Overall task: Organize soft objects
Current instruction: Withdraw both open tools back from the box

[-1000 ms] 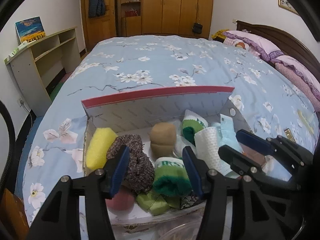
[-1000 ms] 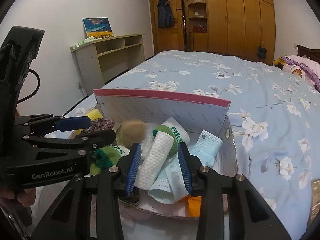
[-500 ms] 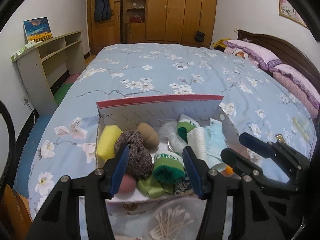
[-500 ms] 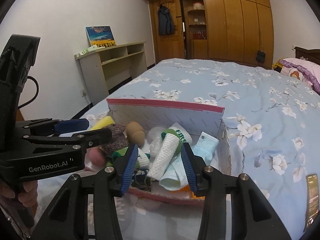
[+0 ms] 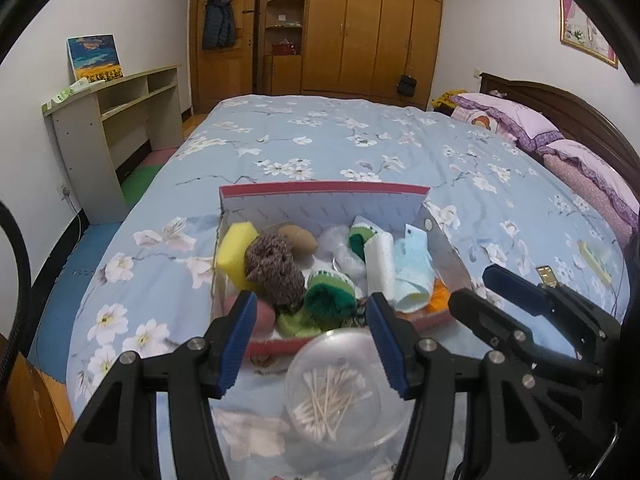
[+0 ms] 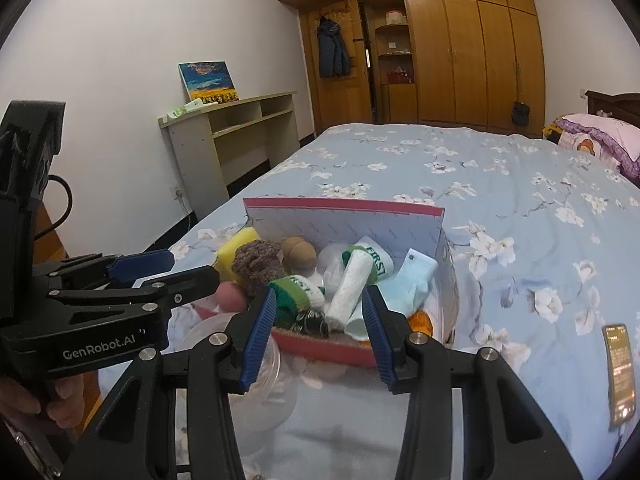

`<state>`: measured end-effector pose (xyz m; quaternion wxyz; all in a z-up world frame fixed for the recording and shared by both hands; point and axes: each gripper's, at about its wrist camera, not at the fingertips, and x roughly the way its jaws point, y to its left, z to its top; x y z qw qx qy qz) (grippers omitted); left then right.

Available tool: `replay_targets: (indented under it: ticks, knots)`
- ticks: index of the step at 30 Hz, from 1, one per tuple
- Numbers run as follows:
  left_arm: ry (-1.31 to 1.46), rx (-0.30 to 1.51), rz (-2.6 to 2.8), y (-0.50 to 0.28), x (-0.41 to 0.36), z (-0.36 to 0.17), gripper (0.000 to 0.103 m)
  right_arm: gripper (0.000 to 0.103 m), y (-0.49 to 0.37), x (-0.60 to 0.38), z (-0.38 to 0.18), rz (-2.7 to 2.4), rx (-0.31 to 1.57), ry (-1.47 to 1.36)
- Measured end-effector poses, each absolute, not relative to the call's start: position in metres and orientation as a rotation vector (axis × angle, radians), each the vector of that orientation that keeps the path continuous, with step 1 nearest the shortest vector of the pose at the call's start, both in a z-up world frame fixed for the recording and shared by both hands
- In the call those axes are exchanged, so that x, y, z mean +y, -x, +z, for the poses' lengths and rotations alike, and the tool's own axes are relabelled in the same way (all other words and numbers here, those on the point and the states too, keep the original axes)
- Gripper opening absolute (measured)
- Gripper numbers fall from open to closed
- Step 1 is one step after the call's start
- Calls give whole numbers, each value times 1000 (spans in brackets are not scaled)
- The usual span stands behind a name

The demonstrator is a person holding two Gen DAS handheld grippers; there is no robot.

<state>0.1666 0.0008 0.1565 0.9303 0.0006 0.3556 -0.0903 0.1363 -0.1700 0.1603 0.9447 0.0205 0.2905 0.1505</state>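
A: Start close. Both tools are empty: the left gripper (image 5: 308, 334) has its jaws spread with nothing between them, and the right gripper (image 6: 320, 326) is just as spread, holding nothing.

B: Right under the left one sits the clear round tub of cotton swabs (image 5: 340, 390), on the bedspread (image 5: 360, 152), touching the near wall of the box (or so it looks from here).

A: That is my first worry. A low reach into the box could clip the tub and scatter the swabs.

B: Then the red-rimmed cardboard box (image 5: 324, 190) itself, holding the soft things: yellow sponge (image 5: 236, 252), brown knitted piece (image 5: 272, 268), green-and-white sock (image 5: 328, 292), white rolled cloth (image 5: 380, 264), pale blue sock (image 5: 414, 272).

A: They lie heaped and touching. A pinch on one could drag its neighbour over the rim, I think.

B: And the box stands on soft bedding, so a push might tilt it.

A: Further right lies a phone (image 6: 620, 372), well apart from the box (a stray elbow could still reach it).
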Motion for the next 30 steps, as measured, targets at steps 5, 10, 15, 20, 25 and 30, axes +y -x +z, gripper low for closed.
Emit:
replay_targets:
  ticks: [5,10,15,20,25,30]
  knots:
    - [17,734,-183,-151,3,154,62,46,-121,-171,159,300,604,-49]
    - [24,733,-164,-138,6,149,62,46,-106,-173,157,296,606,-59]
    - [30,741,-159,-125,8,143,62,46,-95,-175,154,296,618,-75]
    - [36,752,-153,-113,8,135,62,47,-83,-175,149,296,637,-94]
    - [50,781,-154,-103,11,124,62,47,-75,-177,142,286,664,-112]
    - [43,806,-142,-98,12,113,62,48,-70,-179,134,274,688,-133]
